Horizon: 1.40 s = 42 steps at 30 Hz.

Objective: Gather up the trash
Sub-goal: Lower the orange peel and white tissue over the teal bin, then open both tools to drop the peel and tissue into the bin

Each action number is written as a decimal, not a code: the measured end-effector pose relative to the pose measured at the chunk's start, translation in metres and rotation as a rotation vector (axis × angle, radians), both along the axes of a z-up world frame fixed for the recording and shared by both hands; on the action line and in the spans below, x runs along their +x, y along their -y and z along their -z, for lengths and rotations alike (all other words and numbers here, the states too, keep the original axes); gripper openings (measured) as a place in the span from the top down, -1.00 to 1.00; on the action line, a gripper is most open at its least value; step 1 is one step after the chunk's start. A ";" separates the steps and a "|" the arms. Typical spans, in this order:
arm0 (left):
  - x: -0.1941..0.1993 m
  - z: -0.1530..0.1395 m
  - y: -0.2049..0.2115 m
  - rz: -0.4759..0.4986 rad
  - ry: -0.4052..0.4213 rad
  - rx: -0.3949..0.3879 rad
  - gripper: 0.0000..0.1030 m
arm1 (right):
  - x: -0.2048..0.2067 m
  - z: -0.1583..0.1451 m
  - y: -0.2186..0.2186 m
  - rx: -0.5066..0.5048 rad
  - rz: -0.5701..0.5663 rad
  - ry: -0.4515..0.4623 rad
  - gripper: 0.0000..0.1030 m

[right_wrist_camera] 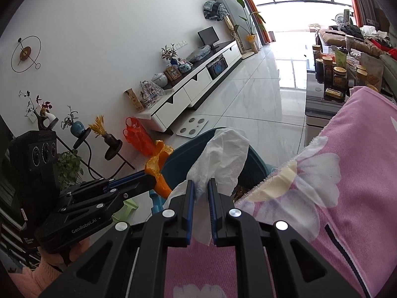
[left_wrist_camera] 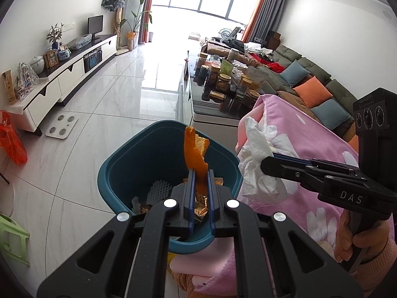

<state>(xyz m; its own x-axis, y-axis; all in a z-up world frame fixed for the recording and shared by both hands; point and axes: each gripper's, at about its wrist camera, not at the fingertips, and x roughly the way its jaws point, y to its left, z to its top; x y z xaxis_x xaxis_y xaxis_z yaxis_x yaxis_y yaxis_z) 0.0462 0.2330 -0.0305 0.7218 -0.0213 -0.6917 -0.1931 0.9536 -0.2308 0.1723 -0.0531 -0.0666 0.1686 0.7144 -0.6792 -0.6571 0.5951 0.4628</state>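
My left gripper (left_wrist_camera: 200, 173) is shut on a strip of orange peel (left_wrist_camera: 194, 151), held upright over the teal trash bin (left_wrist_camera: 124, 171). Wrappers and a grey spiky piece lie inside the bin. My right gripper (right_wrist_camera: 201, 182) is shut on a crumpled white tissue (right_wrist_camera: 223, 154), just right of the bin's rim and over the pink flowered cloth (right_wrist_camera: 359, 173). In the left wrist view the right gripper (left_wrist_camera: 266, 164) comes in from the right with the tissue (left_wrist_camera: 258, 159). In the right wrist view the left gripper (right_wrist_camera: 151, 180) shows at the left with the peel (right_wrist_camera: 158, 166); the bin (right_wrist_camera: 181, 164) sits behind the tissue.
The pink cloth (left_wrist_camera: 310, 149) covers a surface beside the bin. A low table (left_wrist_camera: 208, 109) crowded with jars stands beyond it, with a sofa (left_wrist_camera: 317, 84) at right. A white TV cabinet (left_wrist_camera: 74, 74), a bathroom scale (left_wrist_camera: 62, 126), an orange bag (left_wrist_camera: 11, 141) and a green stool (left_wrist_camera: 12, 238) stand on the tiled floor.
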 end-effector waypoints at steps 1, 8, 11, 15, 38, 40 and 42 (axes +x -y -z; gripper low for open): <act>0.001 0.001 -0.001 -0.003 -0.003 0.002 0.82 | 0.000 0.001 -0.003 -0.006 -0.002 0.001 0.79; 0.006 0.010 -0.005 -0.022 -0.026 0.014 0.82 | 0.004 0.011 -0.018 -0.044 -0.010 -0.010 0.77; 0.010 0.015 -0.007 -0.033 -0.038 0.011 0.82 | 0.006 0.016 -0.024 -0.062 -0.013 -0.018 0.77; 0.014 0.023 -0.010 -0.048 -0.054 0.013 0.82 | 0.010 0.019 -0.036 -0.082 -0.015 -0.024 0.77; 0.028 0.045 -0.021 -0.077 -0.081 -0.032 0.60 | 0.015 0.027 -0.045 -0.097 0.019 -0.044 0.57; 0.026 0.044 -0.019 -0.073 -0.069 -0.036 0.54 | 0.014 0.024 -0.041 -0.087 0.023 -0.044 0.56; 0.021 0.040 -0.016 -0.068 -0.051 -0.027 0.51 | 0.012 0.022 -0.035 -0.074 0.026 -0.041 0.51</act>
<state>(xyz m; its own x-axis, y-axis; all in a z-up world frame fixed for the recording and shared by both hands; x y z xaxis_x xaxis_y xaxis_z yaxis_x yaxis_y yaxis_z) 0.0669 0.2491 -0.0701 0.6863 0.0079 -0.7273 -0.2695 0.9315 -0.2442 0.1843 -0.0182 -0.0890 0.1572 0.6579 -0.7365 -0.6227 0.6449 0.4431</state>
